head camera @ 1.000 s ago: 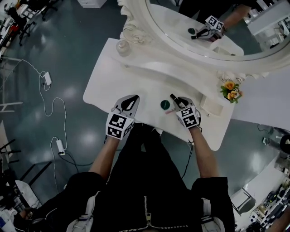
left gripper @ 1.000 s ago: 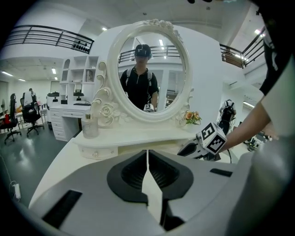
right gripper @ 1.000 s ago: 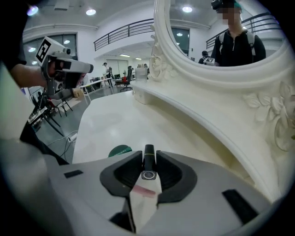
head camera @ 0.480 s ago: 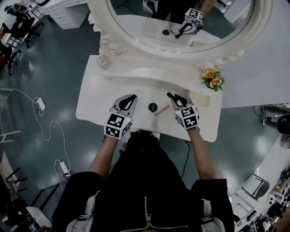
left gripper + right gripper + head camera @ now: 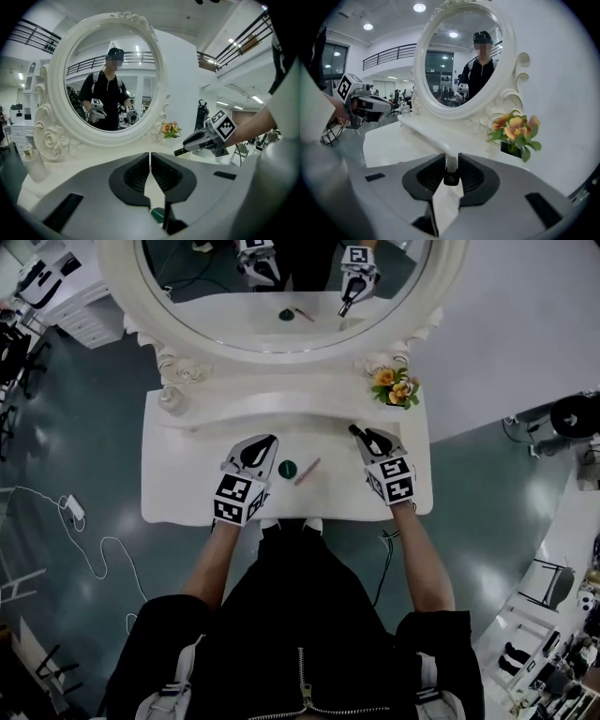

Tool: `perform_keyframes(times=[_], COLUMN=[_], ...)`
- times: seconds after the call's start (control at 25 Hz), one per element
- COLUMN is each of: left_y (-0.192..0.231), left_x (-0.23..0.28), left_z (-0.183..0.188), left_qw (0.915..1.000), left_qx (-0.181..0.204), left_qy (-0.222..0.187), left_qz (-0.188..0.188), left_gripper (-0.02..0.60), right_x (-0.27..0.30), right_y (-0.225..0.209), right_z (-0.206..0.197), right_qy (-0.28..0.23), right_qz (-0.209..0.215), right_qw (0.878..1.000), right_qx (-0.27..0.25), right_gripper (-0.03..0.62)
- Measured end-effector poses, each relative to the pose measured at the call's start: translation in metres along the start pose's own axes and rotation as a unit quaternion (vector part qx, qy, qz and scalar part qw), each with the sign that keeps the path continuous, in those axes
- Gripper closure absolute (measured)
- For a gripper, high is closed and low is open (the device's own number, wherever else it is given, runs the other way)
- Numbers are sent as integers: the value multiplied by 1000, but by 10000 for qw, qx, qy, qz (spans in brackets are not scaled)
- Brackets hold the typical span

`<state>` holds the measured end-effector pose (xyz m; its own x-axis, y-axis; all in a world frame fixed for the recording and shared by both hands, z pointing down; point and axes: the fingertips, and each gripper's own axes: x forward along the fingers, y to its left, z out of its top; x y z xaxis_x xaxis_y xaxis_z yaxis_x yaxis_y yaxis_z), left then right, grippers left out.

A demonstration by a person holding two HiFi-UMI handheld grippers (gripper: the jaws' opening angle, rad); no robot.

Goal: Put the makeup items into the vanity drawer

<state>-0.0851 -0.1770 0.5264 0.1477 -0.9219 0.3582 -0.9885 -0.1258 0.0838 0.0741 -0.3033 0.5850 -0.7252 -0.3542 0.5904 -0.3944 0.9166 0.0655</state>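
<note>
We log an oval mirror point(image 5: 281, 282) in a carved white frame. Right of its base: potted orange flowers point(image 5: 394, 387). Left of its base: small clear jar point(image 5: 170, 399). Farther left, on the floor: white cable with adapter point(image 5: 71, 510).

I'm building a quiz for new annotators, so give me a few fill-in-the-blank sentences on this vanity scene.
The dark tube is gripped by the ___ hand-held gripper.
The round container on the vanity top is ___.
The left hand-held gripper holds ___.
In the head view, the flowers stand at the mirror's lower ___.
Missing: right; green; nothing; right.
</note>
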Motion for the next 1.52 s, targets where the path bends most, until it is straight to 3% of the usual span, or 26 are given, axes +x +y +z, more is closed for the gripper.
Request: perform_keyframes(times=[0.24,0.52,1.2,1.52], left_y=[-18,-18,6,6], left_x=[18,27,24,23], left_z=[7,4,-25,-26], left_qw=[9997,9997,9979,9976], left_qx=[49,-1,-402,-438], left_qy=[1,97,380,376], left_qz=[-257,-214,333,386], left_gripper=[554,553,553,554], right_x=[-15,-1,58,65], right_y=[-42,-59,-55,-52], right_z=[-29,-50,-83,-87], right_qy=[163,362,1103,1378], right_qz=[-378,-288,146,171], right_qw=[9988,9969,9915,9898], right_qx=[268,632,677,302], right_gripper=[505,505,500,492])
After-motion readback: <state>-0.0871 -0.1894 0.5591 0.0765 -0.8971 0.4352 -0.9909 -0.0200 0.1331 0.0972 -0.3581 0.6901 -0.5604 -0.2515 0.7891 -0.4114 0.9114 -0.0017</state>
